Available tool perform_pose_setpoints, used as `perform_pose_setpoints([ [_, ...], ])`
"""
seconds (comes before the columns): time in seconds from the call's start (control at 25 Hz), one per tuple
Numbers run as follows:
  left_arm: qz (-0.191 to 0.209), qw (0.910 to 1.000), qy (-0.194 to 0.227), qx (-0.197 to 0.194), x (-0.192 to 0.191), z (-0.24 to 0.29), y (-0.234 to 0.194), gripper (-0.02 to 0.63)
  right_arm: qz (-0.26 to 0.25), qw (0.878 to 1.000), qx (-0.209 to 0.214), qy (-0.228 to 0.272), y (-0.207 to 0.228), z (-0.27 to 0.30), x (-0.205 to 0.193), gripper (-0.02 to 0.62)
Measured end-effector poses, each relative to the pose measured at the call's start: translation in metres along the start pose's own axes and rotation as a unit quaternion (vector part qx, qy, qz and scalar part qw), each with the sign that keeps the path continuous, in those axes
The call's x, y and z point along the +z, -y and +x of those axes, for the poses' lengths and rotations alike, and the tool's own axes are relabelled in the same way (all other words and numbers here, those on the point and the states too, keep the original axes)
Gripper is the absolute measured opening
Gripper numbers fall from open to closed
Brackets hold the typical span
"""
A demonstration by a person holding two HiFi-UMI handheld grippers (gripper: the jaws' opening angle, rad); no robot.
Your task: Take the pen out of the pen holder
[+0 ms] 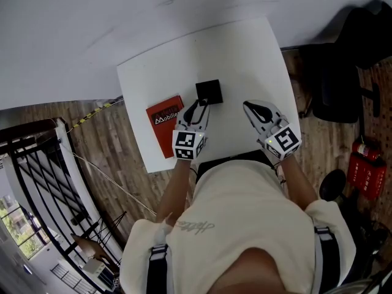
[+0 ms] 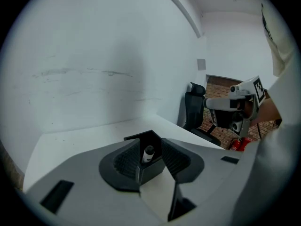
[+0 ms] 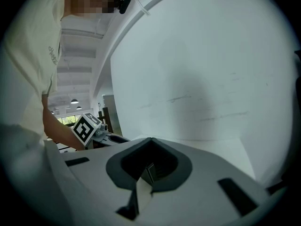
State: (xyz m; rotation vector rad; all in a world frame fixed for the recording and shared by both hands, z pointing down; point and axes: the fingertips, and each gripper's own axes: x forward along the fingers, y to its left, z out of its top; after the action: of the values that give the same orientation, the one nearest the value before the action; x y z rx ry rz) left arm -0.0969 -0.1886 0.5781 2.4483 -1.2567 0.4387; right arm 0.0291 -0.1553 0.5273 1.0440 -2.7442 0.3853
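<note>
Pen holder: black, square, on the white desk, directly ahead of the left gripper.
Pen: inside the pen holder, long axis near upright, dark cap showing at the rim.
Left gripper: jaws spread wide, gripping nothing; the pen and the holder's near corner line up in the gap between them.
Right gripper: off to the side, jaws together, empty.
Nearer hand: left.
Coming move, as a judgement: the 2 pads need to bracket the cap above the rim, not the holder's walls.
</note>
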Motion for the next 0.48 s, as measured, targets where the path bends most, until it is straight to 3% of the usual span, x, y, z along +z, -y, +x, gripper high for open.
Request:
perform_pose_setpoints([
  [0.48, 0.01, 0.9996, -0.028, 0.003, -0.016, 0.023, -0.004, 0.137, 0.02, 1.0, 0.002, 0.0, 0.018, 0.004, -0.003, 0.008],
])
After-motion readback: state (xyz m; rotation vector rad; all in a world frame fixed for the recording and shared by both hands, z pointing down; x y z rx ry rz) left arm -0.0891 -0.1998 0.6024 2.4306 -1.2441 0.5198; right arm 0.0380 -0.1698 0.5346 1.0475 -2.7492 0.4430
